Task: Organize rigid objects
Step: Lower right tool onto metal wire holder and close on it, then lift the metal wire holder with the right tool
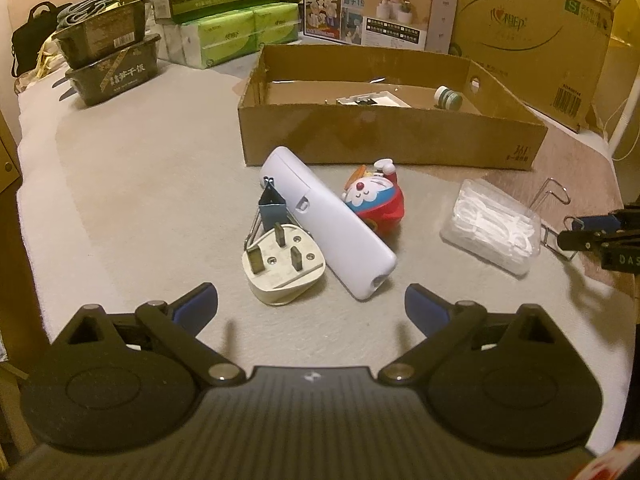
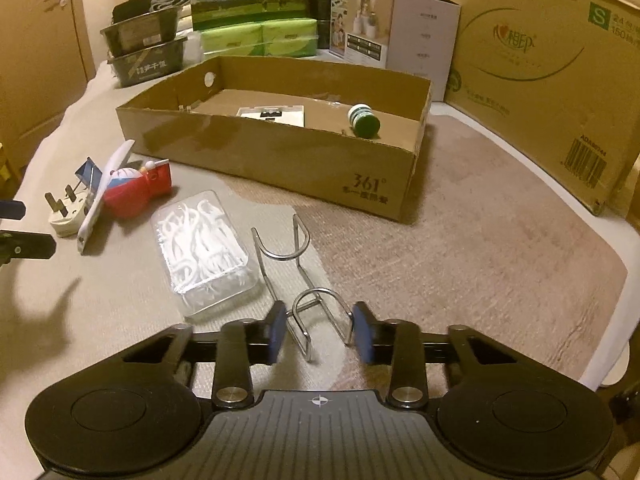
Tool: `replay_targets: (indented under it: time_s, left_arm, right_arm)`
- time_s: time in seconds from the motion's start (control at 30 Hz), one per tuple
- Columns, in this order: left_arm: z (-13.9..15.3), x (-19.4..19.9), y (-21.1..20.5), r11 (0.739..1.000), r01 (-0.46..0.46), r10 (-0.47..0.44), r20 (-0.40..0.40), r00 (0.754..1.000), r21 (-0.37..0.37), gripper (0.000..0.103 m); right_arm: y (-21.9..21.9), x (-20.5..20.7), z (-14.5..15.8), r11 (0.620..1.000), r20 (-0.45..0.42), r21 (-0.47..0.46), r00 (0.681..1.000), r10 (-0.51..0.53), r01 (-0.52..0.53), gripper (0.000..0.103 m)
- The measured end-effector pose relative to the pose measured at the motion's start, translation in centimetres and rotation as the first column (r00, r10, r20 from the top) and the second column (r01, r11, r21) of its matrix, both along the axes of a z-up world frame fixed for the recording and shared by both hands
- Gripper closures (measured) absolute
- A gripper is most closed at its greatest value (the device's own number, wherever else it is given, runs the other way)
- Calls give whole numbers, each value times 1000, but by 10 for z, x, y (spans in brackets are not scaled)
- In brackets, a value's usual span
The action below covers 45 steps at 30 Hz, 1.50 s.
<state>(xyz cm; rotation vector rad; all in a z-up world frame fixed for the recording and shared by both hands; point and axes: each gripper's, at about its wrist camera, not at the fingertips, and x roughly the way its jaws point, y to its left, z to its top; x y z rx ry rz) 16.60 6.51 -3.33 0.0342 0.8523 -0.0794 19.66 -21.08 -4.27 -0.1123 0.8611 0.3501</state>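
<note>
1. Left wrist view: you are holding the left gripper (image 1: 311, 304) spread wide with nothing between its blue pads, hovering over the pile at 12 o'clock from it.
2. In that pile, the white plug (image 1: 282, 266) is lying prongs-up at about 11 o'clock, the blue binder clip (image 1: 271, 205) is wedged just behind it, and the white remote (image 1: 326, 222) is leaning across the red cartoon figure (image 1: 378, 200). Lifting the remote first could be tipping the figure or dragging the clip along.
3. Further right, at about 2 o'clock, the clear floss-pick box (image 1: 494, 226) is sitting alone; its smooth lid may be slipping under a light pinch.
4. Right wrist view: you are closing the right gripper (image 2: 320, 330) around the near loop of the wire hook rack (image 2: 298, 272). The pads look to be touching the wire on both sides, so I judge it pinched, though only on thin rod.
5. That thin round wire could be rotating or sliding out between the pads as you lift, and its far loop at 11 o'clock is lying just beside the floss box, so it may be snagging it.
6. At 12 o'clock the cardboard tray (image 2: 280, 152) is waiting with a green-capped bottle (image 2: 364, 120) inside; the rack's long end could be catching the near wall.
</note>
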Motion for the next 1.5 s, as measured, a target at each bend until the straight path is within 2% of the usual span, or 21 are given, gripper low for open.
replay_targets:
  time_s: [0.27, 0.43, 0.53, 0.67, 0.8, 0.97, 1.07, 1.1, 1.5]
  left_arm:
    - [1, -4, -4, 1000, 8, -8, 8, 1000, -10, 4]
    - [3, -6, -1, 1000, 3, -3, 13, 1000, -12, 4]
    - [2, -5, 1, 1000, -5, 5, 13, 1000, -15, 4]
    - [0, -4, 2, 1000, -4, 5, 9, 1000, -17, 4]
    - [-2, -3, 3, 1000, -1, 1, 8, 1000, -21, 4]
    - [-4, -3, 3, 1000, -2, 2, 8, 1000, -27, 4]
    - [-4, -3, 3, 1000, 0, 1, 10, 1000, -30, 4]
    - [-4, -3, 3, 1000, 0, 0, 11, 1000, -29, 4]
    - [-4, -3, 6, 1000, 0, 1, 17, 1000, -27, 6]
  right_arm:
    - [8, -19, 2, 999, -56, 53, 998, 17, -14, 74]
    - [18, -24, -5, 1000, -31, 7, 1000, -5, 5, 73]
    - [15, -21, -8, 999, -30, 21, 998, -49, 49, 71]
    - [16, -20, -10, 995, -14, 26, 995, -99, 99, 63]
    - [15, -18, -10, 989, -9, 54, 990, -141, 141, 63]
    - [15, -21, -4, 988, 23, 61, 989, -145, 144, 63]
    - [17, -20, -5, 989, 25, 47, 990, -140, 138, 66]
    - [17, -20, -5, 989, 29, 44, 990, -139, 138, 75]
    - [20, -28, 4, 992, 64, 24, 990, -122, 120, 76]
